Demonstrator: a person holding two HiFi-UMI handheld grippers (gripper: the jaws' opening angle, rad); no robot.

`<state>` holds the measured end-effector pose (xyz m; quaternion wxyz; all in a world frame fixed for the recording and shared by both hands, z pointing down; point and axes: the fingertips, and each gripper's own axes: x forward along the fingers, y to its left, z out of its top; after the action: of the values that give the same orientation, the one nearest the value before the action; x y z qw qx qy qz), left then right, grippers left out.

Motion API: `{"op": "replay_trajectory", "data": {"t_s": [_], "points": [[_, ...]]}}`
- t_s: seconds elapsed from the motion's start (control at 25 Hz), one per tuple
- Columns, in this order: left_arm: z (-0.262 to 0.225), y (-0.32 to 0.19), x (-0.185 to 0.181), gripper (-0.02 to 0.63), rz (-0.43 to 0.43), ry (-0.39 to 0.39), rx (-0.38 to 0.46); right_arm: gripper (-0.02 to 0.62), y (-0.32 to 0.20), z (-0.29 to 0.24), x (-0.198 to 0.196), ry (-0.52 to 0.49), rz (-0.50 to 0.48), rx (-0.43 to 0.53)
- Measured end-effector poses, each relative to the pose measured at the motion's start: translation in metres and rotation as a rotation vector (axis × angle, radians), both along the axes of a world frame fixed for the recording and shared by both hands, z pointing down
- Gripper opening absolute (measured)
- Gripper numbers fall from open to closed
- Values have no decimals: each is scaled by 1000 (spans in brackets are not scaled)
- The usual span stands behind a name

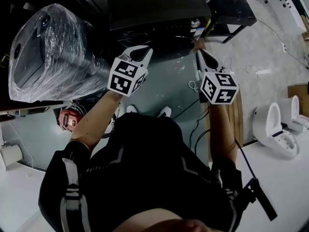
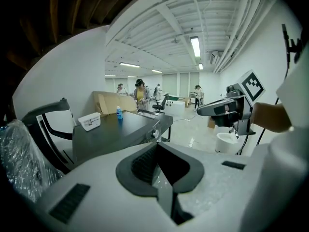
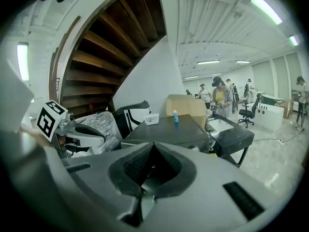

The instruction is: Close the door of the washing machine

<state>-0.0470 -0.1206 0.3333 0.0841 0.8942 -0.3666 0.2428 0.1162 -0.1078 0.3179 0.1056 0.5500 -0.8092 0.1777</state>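
The dark washing machine (image 1: 159, 8) stands right in front of me at the top of the head view; its front is in shadow and I cannot make out the door. My left gripper (image 1: 141, 53) and right gripper (image 1: 204, 57) are both raised before it, side by side, shut and holding nothing. In the left gripper view the shut jaws (image 2: 159, 170) point over the machine's flat top (image 2: 120, 132), with the right gripper (image 2: 219, 108) to the right. The right gripper view shows its shut jaws (image 3: 147, 170), the machine (image 3: 169, 129) and the left gripper (image 3: 89, 137).
A plastic-wrapped appliance (image 1: 48, 52) sits to the machine's left and a black table (image 1: 229, 8) to its right. A blue bottle (image 2: 119, 112) and white box (image 2: 89, 121) rest on the machine. White toilets (image 1: 277, 129) stand on the right; cables cross the floor. Several people stand far off.
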Motion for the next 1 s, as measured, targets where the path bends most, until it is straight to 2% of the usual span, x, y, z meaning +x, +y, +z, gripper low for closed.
{"op": "replay_trajectory", "data": {"t_s": [0.44, 0.76, 1.0], "points": [[-37, -1, -75, 5, -51, 92, 78, 5, 13, -47, -49, -3, 83, 100], [-77, -3, -138, 5, -144, 209, 203, 5, 24, -89, -66, 42, 138, 195], [-103, -3, -186, 4, -213, 253, 269, 5, 30, -120, -74, 60, 165, 255]]}}
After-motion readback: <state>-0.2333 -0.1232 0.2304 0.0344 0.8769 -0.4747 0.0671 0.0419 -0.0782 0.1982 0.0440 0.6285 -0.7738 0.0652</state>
